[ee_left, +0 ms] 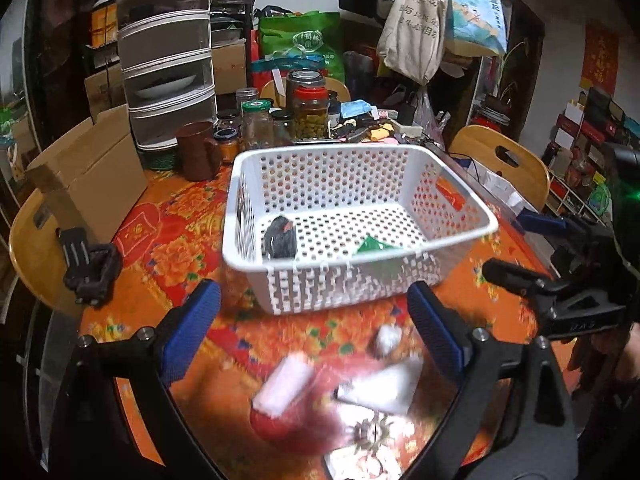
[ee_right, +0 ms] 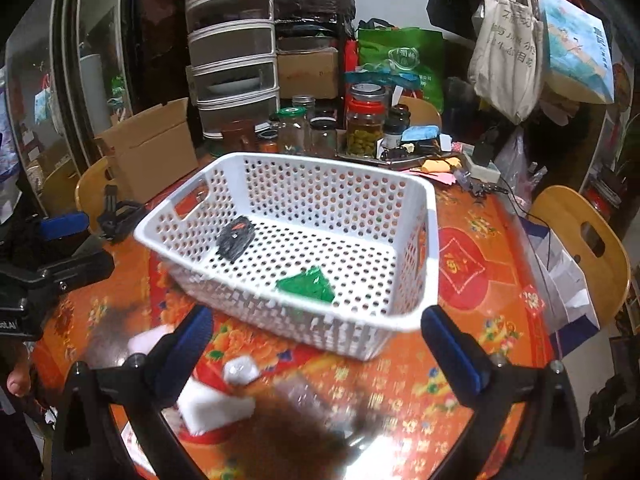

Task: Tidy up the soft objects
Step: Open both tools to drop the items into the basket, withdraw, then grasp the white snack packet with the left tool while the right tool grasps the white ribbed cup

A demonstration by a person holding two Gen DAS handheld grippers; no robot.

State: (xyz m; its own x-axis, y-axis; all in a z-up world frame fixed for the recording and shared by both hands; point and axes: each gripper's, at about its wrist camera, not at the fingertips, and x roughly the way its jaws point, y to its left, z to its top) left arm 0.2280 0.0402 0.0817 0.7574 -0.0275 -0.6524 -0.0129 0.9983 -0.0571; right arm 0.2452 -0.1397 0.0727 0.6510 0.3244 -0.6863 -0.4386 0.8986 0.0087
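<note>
A white perforated basket (ee_left: 248,184) (ee_right: 428,240) stands on the orange table. Inside lie a dark grey soft piece (ee_left: 281,236) (ee_right: 235,242) and a green soft piece (ee_left: 374,246) (ee_right: 308,284). In front of the basket lies a blurred red and white soft object (ee_left: 340,388) (ee_right: 212,408), like a Santa hat. My left gripper (ee_left: 314,324) is open and empty, just above it. My right gripper (ee_right: 316,344) is open and empty, over the table to the right of the hat; it also shows at the right in the left wrist view (ee_left: 516,248).
Glass jars (ee_left: 310,114) (ee_right: 364,128), a brown mug (ee_left: 196,152), a drawer tower (ee_left: 168,56) and a cardboard box (ee_left: 88,176) crowd the table's back. A black clamp (ee_left: 90,264) sits at the left edge. Wooden chairs (ee_right: 588,236) flank the table.
</note>
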